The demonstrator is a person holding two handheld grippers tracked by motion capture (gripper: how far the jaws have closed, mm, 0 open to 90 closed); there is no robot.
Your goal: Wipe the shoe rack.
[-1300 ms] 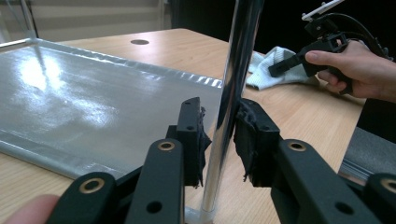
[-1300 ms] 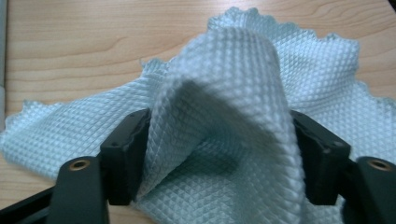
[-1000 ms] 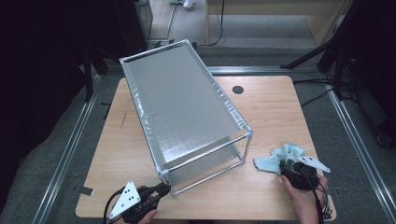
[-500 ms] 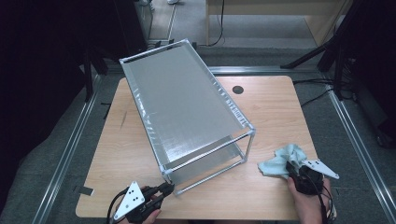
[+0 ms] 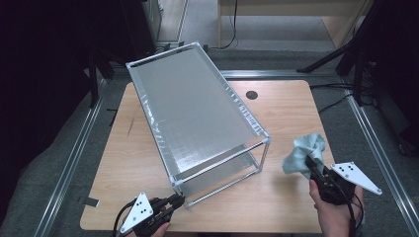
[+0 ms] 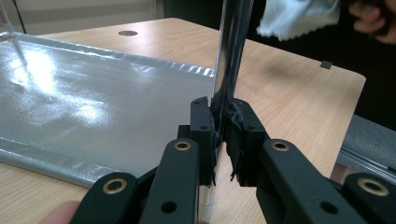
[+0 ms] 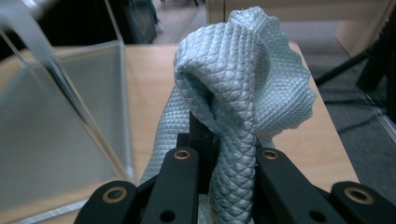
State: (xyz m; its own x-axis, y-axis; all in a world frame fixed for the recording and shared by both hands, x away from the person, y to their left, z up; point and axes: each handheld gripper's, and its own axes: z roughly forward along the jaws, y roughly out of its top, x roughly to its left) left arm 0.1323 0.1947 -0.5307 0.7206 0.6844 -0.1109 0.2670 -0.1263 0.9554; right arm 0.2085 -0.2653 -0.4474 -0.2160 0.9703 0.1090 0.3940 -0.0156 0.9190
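- both grippers are all black plastic; the left gripper (image 5: 174,203) has brass-ringed screw holes along the jaw arms
- right gripper (image 5: 310,163) looks the same
- each carries a grey three-cornered plate with black dots
- black cables trail off the back

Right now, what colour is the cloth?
Pale blue cloth, waffle-textured; clearest in the right gripper view.

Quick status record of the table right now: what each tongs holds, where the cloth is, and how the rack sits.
left tongs: shut on the near corner post of the silver metal two-shelf rack
right tongs: shut on the bunched light blue waffle-weave cloth
cloth: lifted off the light wooden table, right of the rack
rack: standing on the table, set diagonally
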